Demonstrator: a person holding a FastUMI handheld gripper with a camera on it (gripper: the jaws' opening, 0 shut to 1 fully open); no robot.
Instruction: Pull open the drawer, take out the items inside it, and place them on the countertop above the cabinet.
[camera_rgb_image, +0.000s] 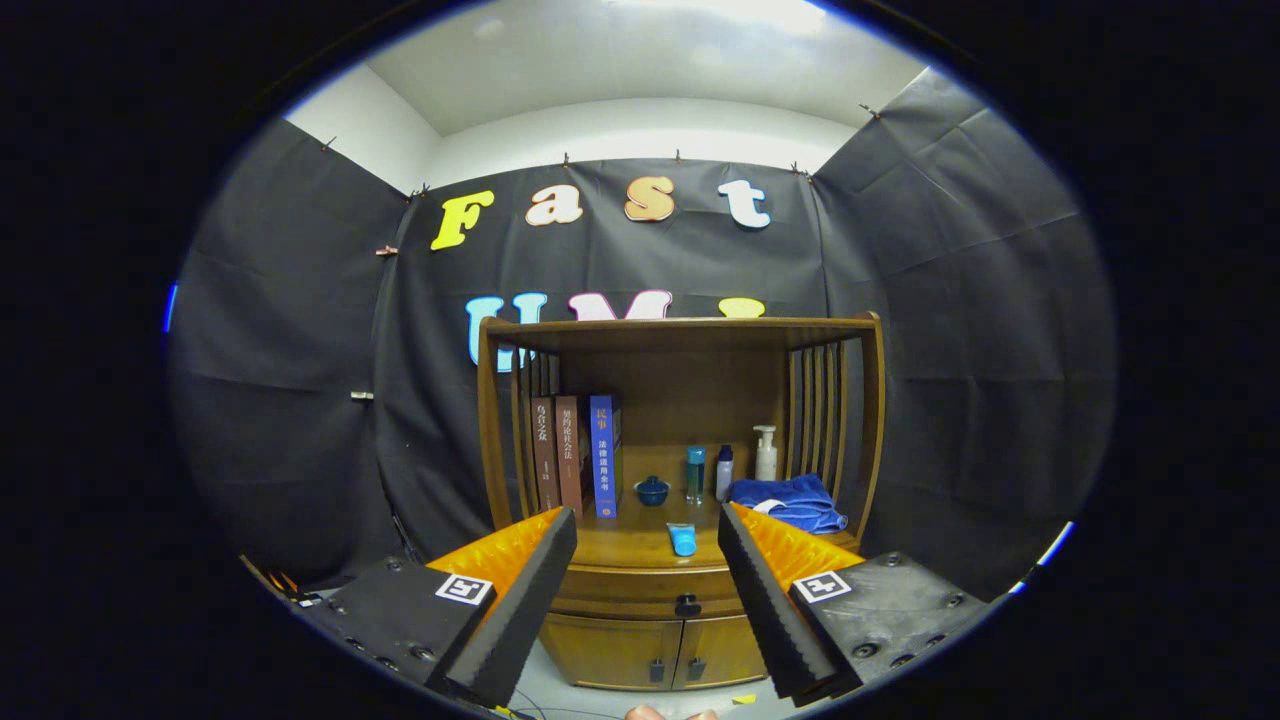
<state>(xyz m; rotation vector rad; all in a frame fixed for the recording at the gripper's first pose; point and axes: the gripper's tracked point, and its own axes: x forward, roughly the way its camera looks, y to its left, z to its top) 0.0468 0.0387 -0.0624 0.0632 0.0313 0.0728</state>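
Claw fingers spread wide apart: the gripper (647, 600) holds nothing, its two black ribbed pads angled outward with orange backing behind them, and it faces a wooden cabinet (680, 480) from some way off. Framed in the gap between the fingers and beyond their tips is the drawer (650, 592), which appears shut, its front flush with the cabinet body. A small dark knob (687, 605) sits on the drawer front, slightly toward the right finger's side of the gap rather than dead centre. The drawer front runs broadside, so its long axis lies across the line of the fingers, and I judge the pull must come straight back toward the camera. Below it are two cupboard doors (655, 652). Above the drawer, the countertop (640, 545) already carries a blue tube (682, 540), a small blue bowl (652, 490), two bottles, a white pump bottle (766, 453), a folded blue towel (790, 502) and a row of upright books (578, 455). Whatever the drawer holds is hidden. Free counter space looks best near the front edge, just ahead of the left finger.
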